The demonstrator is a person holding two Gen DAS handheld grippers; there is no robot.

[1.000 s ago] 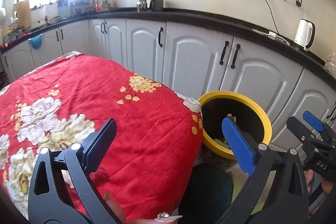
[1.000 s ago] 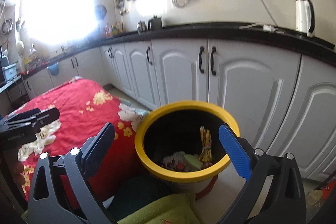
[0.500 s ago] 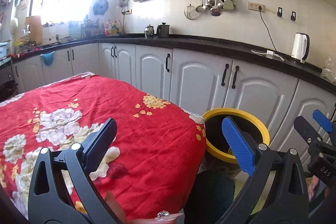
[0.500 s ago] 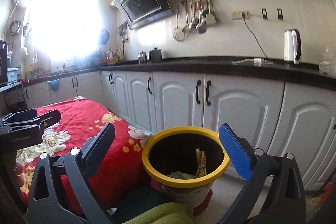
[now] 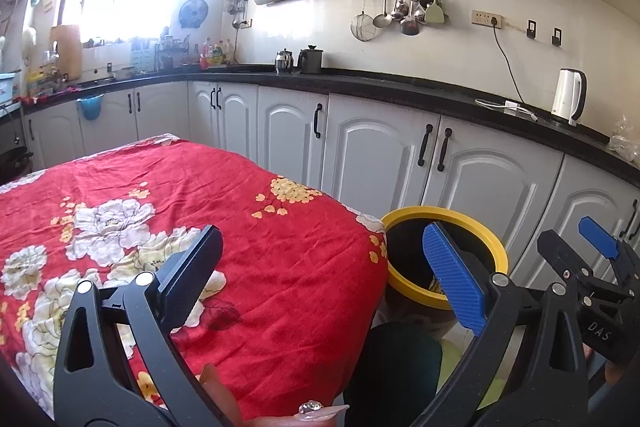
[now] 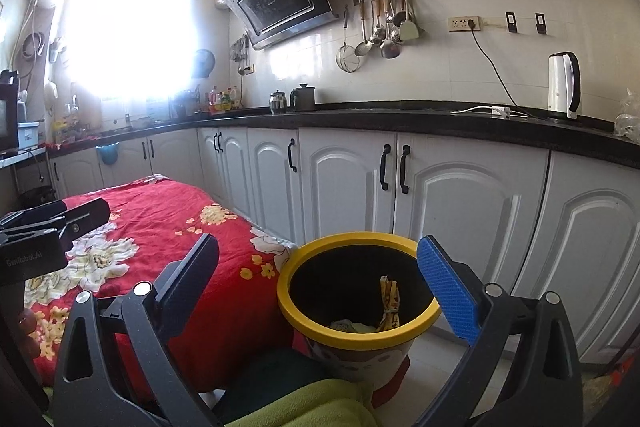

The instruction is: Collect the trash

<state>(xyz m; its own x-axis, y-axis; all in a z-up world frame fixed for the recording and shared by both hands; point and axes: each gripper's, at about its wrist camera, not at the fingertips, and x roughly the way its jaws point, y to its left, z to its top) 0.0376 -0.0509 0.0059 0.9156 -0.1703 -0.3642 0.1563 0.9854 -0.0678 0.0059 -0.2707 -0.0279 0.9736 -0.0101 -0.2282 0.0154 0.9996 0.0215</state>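
Left gripper (image 5: 320, 267) jaws spread wide, empty, over the red floral tablecloth (image 5: 168, 211). Right gripper (image 6: 320, 275) jaws also spread, empty. Round yellow-rimmed black trash bin (image 6: 312, 327) sits between the right jaws, just beyond them; yellow crumpled wrapper (image 6: 389, 301) and other scraps inside. Bin touches the cloth's edge.

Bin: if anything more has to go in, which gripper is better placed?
Right, probably. The right gripper is open, empty and looks straight into the yellow-rimmed bin. The left gripper, also open and empty, sits over the red tablecloth, with the bin off to its right.
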